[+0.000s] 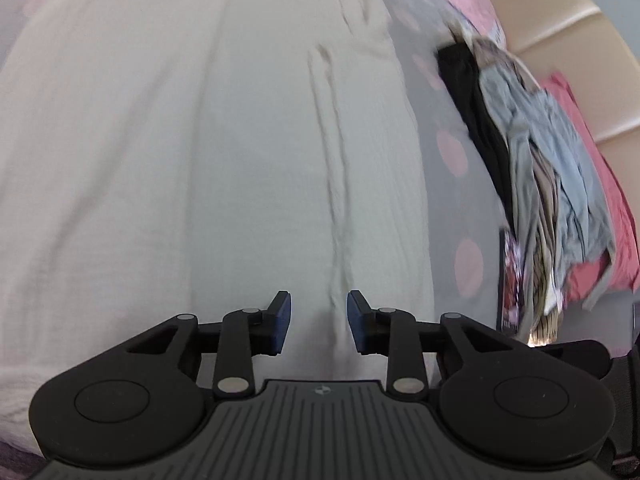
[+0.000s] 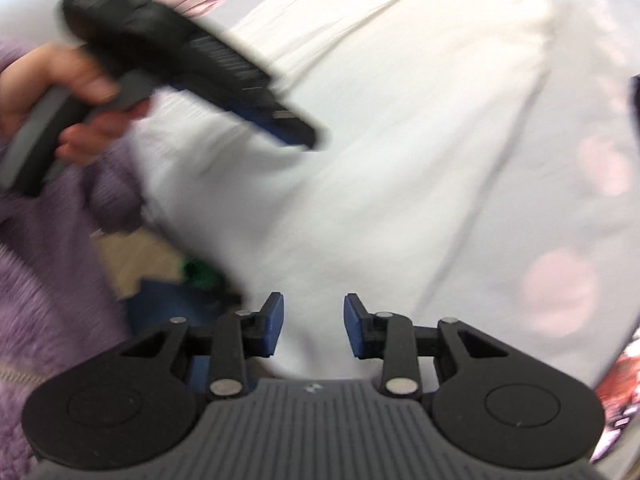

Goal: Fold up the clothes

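Note:
A large white garment (image 1: pixel 200 160) lies spread over the bed and fills most of both wrist views. A long crease (image 1: pixel 334 184) runs down it toward my left gripper (image 1: pixel 319 322), which hangs above the cloth, open, with nothing between its blue pads (image 1: pixel 282 320). My right gripper (image 2: pixel 314 326) hovers over the near edge of the same white garment (image 2: pixel 380 160), also open and holding nothing. In the right wrist view the left gripper (image 2: pixel 296 128) appears blurred at the upper left, held by a hand (image 2: pixel 84 92) in a purple fleece sleeve (image 2: pixel 44 280).
A heap of grey, black and beige clothes (image 1: pixel 540 184) lies at the right on the grey bedsheet with pink dots (image 1: pixel 452 152). Behind it are pink pillows (image 1: pixel 620 220) and a beige padded headboard (image 1: pixel 568 28). Past the bed edge, the floor with blue and green items (image 2: pixel 188 280) shows.

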`<state>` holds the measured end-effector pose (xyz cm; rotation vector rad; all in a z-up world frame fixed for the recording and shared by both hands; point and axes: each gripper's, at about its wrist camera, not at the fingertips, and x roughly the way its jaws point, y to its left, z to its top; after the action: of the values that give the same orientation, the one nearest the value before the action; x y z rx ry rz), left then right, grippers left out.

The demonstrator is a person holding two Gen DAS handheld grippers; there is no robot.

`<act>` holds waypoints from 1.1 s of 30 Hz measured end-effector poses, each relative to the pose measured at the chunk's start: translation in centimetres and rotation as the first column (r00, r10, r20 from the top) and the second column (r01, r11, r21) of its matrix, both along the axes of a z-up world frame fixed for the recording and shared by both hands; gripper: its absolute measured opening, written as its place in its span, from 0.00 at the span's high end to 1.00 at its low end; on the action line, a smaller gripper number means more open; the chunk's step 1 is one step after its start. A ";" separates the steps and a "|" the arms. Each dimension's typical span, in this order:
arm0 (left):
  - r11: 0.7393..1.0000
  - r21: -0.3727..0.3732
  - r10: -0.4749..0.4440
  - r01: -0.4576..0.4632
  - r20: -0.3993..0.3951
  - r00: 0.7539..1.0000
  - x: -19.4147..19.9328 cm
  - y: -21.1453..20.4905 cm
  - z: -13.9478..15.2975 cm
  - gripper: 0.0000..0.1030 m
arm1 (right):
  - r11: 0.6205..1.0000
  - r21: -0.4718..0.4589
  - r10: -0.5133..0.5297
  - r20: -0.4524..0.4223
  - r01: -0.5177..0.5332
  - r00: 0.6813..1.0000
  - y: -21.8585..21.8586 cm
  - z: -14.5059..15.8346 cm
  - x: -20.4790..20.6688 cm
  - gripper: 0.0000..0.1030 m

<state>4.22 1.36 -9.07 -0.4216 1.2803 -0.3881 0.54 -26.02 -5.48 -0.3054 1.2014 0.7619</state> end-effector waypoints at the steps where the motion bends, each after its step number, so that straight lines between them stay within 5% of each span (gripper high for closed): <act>1: 1.000 0.009 0.019 -0.019 0.009 1.000 0.3 0.5 0.2 0.73 | 1.000 -0.006 -0.027 0.018 0.027 0.999 -0.2 0.2 1.0 0.68; 8: 0.988 0.095 0.117 -0.124 0.079 0.990 2.5 4.8 1.9 0.73 | 0.979 -0.007 -0.202 0.080 0.204 0.976 -0.9 0.7 7.9 0.76; 13: 0.965 0.162 0.188 -0.206 0.117 0.975 2.6 8.1 2.5 0.56 | 0.965 0.048 -0.259 0.046 0.256 0.965 1.0 0.0 10.8 0.75; 22: 0.924 0.235 0.280 -0.303 0.128 0.952 0.5 13.6 1.7 0.53 | 0.989 0.078 -0.126 0.052 0.122 0.991 7.9 0.1 11.6 0.71; 33: 0.916 0.280 0.281 -0.286 0.061 0.958 -3.9 15.9 0.0 0.53 | 0.995 0.080 0.051 0.055 -0.055 0.997 16.1 -1.1 10.2 0.70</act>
<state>0.36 17.25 -9.10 -0.3483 1.2123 0.0411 10.76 -9.88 -6.58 -0.2892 1.1128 0.8416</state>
